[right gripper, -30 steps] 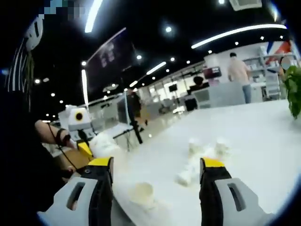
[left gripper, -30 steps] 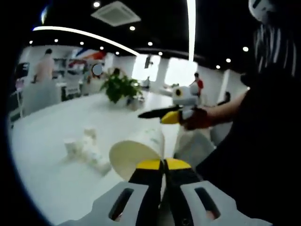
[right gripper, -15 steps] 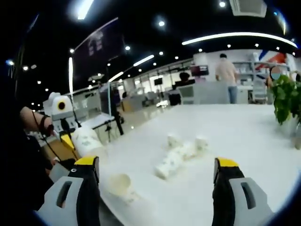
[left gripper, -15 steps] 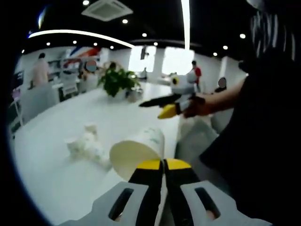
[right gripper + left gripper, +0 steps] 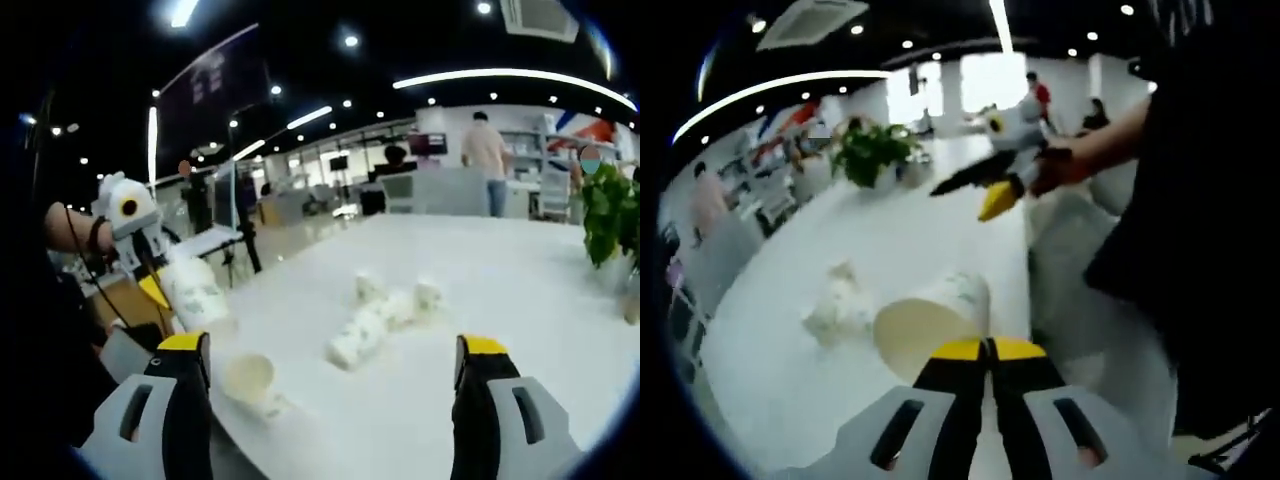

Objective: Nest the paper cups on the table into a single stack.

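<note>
Lifted since earlier, the left gripper [image 5: 988, 347] stays clamped on a cup [image 5: 932, 325], mouth facing lower left. Right gripper [image 5: 335, 345] jaws stand apart; the stack [image 5: 385, 318] lies slanting at center.

No lettering can be read anywhere; the faint greenish print on the held paper cup [image 5: 940, 318] is perhaps a pattern.

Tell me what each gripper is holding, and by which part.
The left gripper pinches a paper cup by its rim. The right gripper is open and holds nothing.
</note>
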A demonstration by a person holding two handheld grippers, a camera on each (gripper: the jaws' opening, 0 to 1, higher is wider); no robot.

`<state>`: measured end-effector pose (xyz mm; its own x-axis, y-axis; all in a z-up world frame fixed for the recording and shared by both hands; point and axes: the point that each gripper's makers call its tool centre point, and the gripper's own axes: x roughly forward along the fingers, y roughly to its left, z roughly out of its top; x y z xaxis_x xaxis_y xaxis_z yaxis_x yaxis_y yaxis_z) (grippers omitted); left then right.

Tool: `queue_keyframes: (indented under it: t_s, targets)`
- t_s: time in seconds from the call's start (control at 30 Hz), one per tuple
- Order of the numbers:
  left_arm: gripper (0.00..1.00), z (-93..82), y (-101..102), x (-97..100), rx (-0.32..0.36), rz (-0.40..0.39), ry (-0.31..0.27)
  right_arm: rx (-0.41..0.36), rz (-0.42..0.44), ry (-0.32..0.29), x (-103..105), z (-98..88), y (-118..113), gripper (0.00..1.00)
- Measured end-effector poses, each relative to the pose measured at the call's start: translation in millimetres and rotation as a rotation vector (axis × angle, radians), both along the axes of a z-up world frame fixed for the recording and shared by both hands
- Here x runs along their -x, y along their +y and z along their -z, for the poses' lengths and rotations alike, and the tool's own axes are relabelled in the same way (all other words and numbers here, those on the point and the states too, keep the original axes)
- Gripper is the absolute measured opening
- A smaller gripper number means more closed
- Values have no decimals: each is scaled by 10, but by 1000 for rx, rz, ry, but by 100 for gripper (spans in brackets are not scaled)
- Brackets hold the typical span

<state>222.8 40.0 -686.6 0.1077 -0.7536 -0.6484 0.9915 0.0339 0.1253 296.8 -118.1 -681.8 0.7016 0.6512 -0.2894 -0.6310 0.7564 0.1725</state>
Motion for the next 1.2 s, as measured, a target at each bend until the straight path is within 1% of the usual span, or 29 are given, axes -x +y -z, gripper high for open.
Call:
queue_keyframes:
  t_s: [0.03, 0.1, 0.13, 0.17, 0.2, 0.3, 0.33, 0.37, 0.43, 0.5, 0.57, 0.6, 0.73, 0.83, 0.9, 1.03, 1.13, 1.2]
  targets:
    - [0, 35, 8, 5, -32, 22, -12, 2, 0, 2, 4, 9, 0, 100]
    - [0, 79, 9, 1, -82, 84, -68, 1, 5, 2, 5, 14, -8, 100]
    - [0, 93, -2, 23, -102, 116, -79, -9, 9, -1, 7, -1, -8, 100]
    - [0, 99, -9, 29, -111, 128, -77, -11, 11, -2, 9, -5, -9, 100]
    - [0, 88, -31, 17, -102, 120, -68, -11, 12, -2, 10, -4, -11, 100]
    - [0, 8, -105, -43, -105, 129, -68, -13, 17, 2, 22, 18, -21, 100]
    - [0, 5, -104, -50, -131, 145, -75, -15, 17, 4, 27, 24, -27, 100]
    - [0, 11, -97, -63, -173, 184, -103, -16, 21, 5, 38, 33, -41, 100]
    - [0, 37, -91, -61, -227, 234, -123, -16, 27, 5, 47, 42, -60, 100]
    - [0, 57, -95, -54, -250, 260, -126, -21, 31, 14, 52, 64, -79, 100]
    - [0, 98, -83, -59, -282, 279, -121, -21, 39, 9, 56, 58, -99, 100]
    - [0, 109, -89, -73, -289, 292, -134, -25, 43, 11, 54, 59, -109, 100]
    - [0, 126, -97, -94, -317, 310, -137, -28, 48, 9, 51, 58, -124, 100]
    - [0, 136, -118, -97, -323, 329, -144, -40, 50, 14, 54, 64, -125, 100]
    - [0, 143, -140, -111, -333, 344, -165, -35, 51, 15, 56, 76, -127, 100]
    - [0, 200, -134, -134, -380, 395, -215, -37, 51, 18, 66, 85, -128, 100]
    - [0, 259, -116, -166, -417, 449, -275, -37, 52, 21, 72, 88, -144, 100]
    - [0, 291, -124, -179, -426, 460, -301, -39, 55, 22, 74, 85, -164, 100]
